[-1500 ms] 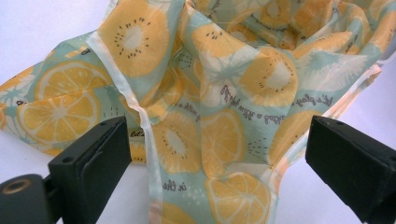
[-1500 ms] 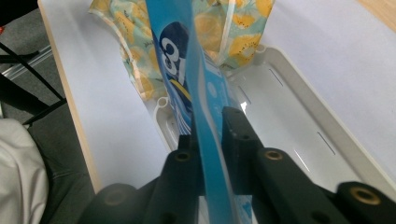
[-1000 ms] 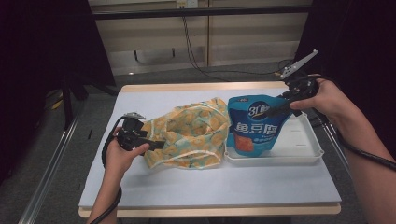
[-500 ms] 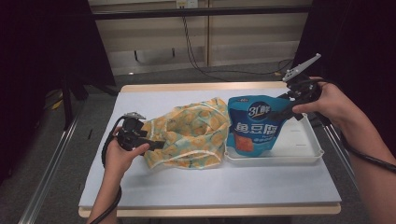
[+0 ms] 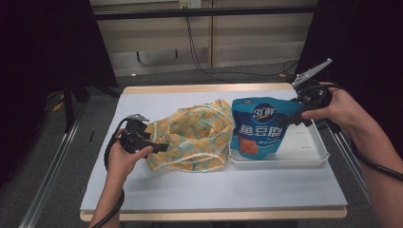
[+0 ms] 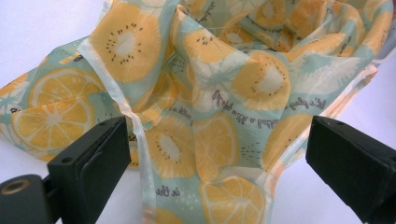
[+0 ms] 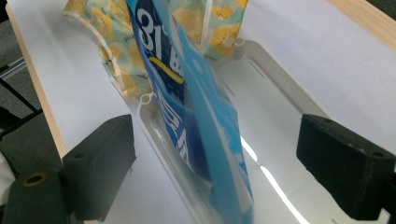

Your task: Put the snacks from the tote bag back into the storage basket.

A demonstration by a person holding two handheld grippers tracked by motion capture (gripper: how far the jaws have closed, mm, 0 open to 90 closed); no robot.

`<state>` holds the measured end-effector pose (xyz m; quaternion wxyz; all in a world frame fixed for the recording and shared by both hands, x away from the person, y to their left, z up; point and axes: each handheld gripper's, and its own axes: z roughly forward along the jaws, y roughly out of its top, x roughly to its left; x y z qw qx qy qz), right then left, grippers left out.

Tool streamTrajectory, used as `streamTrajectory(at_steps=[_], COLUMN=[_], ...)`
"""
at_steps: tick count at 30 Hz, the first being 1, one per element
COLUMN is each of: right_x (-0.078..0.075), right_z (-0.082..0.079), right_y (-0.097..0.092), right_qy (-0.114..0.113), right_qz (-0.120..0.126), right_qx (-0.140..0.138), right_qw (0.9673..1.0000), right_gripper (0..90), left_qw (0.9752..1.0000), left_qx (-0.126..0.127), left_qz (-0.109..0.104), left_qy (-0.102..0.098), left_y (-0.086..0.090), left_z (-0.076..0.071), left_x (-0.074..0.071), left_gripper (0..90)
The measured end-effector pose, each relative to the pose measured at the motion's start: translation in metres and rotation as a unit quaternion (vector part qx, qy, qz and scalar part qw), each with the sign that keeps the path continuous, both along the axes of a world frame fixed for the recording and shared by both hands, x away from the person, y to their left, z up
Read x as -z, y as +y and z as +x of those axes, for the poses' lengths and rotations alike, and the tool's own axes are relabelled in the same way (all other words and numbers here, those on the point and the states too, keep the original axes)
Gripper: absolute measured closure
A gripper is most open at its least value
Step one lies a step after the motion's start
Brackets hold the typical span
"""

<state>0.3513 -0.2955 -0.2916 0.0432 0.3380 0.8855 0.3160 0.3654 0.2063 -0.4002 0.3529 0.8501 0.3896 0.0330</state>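
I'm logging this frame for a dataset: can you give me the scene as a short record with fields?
surface: white table
tray: white tray, at the table's right
pouch: blue pouch standing upright in the tray
bag: fruit-print cloth bag, lying beside the tray
left gripper: open, jaws either side of the bag's fabric
right gripper: open, jaws either side of the pouch

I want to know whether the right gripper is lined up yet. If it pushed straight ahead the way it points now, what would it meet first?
Probably the blue pouch: its edge stands between the right gripper's open jaws, above the white tray.
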Motion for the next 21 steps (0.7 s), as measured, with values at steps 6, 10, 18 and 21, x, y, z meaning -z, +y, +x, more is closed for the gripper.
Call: streamTrajectory(at_steps=[6, 10, 18, 21], right_x=[0.004, 0.008, 0.017, 0.02], right_z=[-0.004, -0.008, -0.014, -0.017], right_y=[-0.004, -0.005, -0.011, -0.012], right_qy=[-0.009, -0.009, -0.01, -0.01], right_qz=[0.003, -0.001, 0.001, -0.001], right_qx=[-0.002, 0.0, 0.008, 0.01], right_qw=[1.0, 1.0, 0.9999, 0.9999], right_gripper=[10.0, 9.7, 9.6, 9.4], left_qw=[1.0, 1.0, 1.0, 1.0], left_qx=[0.004, 0.005, 0.007, 0.003], left_qz=[0.001, 0.002, 0.004, 0.002], left_qy=[0.002, 0.003, 0.003, 0.003], left_y=[-0.001, -0.001, -0.002, -0.002], left_z=[0.0, 0.0, 0.0, 0.0], left_x=[0.0, 0.0, 0.0, 0.0], left_gripper=[6.3, 6.3, 6.3, 6.2])
